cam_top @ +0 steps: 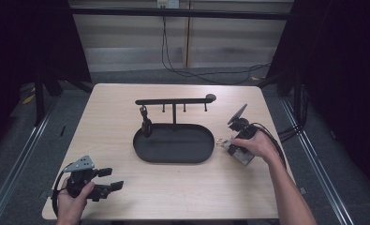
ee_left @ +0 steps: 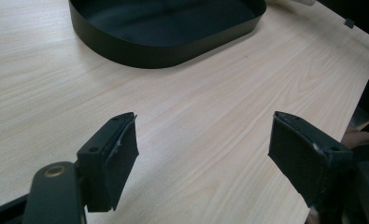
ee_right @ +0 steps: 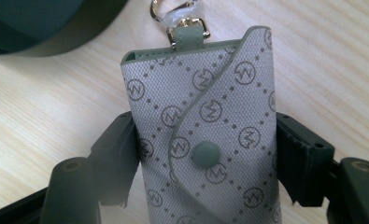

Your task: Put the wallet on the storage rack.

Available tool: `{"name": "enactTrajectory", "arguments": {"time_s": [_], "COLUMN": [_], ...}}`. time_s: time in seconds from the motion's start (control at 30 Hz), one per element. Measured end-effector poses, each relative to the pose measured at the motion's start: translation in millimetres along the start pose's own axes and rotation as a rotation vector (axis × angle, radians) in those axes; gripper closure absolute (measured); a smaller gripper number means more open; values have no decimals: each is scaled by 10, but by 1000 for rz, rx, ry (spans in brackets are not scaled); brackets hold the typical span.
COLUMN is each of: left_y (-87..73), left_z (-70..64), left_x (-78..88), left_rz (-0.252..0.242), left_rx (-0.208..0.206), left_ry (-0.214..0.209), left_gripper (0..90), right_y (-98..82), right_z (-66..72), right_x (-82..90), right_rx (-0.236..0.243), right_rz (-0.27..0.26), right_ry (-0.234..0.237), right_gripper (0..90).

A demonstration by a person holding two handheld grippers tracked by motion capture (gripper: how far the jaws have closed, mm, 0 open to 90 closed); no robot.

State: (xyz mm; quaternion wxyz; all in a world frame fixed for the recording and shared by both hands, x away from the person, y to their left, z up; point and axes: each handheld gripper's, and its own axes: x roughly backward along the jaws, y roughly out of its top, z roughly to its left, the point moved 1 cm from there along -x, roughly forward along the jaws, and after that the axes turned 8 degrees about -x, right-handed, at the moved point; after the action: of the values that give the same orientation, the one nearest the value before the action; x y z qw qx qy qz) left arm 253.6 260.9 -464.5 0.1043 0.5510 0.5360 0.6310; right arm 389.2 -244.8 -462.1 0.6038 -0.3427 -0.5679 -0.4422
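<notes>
Gripping the pouch (ee_right: 205,135) by its two sides, the right gripper (ee_right: 205,154) is holding it on the table (cam_top: 126,187) just right of the tray (cam_top: 173,157), while the left gripper (ee_left: 203,154) is resting near the front left corner, jaws wide apart and empty.

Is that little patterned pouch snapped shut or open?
Shut: the key pouch's flap lies folded flat across the front, its green snap button pressed down.
</notes>
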Motion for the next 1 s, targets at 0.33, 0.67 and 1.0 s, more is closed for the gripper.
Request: {"name": "enactTrajectory", "arguments": {"time_s": [0.33, 0.67, 1.0], "left_y": [2, 4, 28], "left_z": [-4, -1, -28], "left_x": [-6, -8, 10], "left_rz": [2, 5, -20], "left_rx": [7, 8, -11], "left_ry": [-1, -8, 1], "left_gripper": [230, 230, 186], "right_y": [-42, -62, -22], "right_z": [-8, -27, 13], "right_x": [80, 146, 293], "right_rx": [-21, -31, -27], "right_rz": [-1, -13, -36], "right_ry": [8, 3, -27], "right_gripper": [304, 304, 304]}}
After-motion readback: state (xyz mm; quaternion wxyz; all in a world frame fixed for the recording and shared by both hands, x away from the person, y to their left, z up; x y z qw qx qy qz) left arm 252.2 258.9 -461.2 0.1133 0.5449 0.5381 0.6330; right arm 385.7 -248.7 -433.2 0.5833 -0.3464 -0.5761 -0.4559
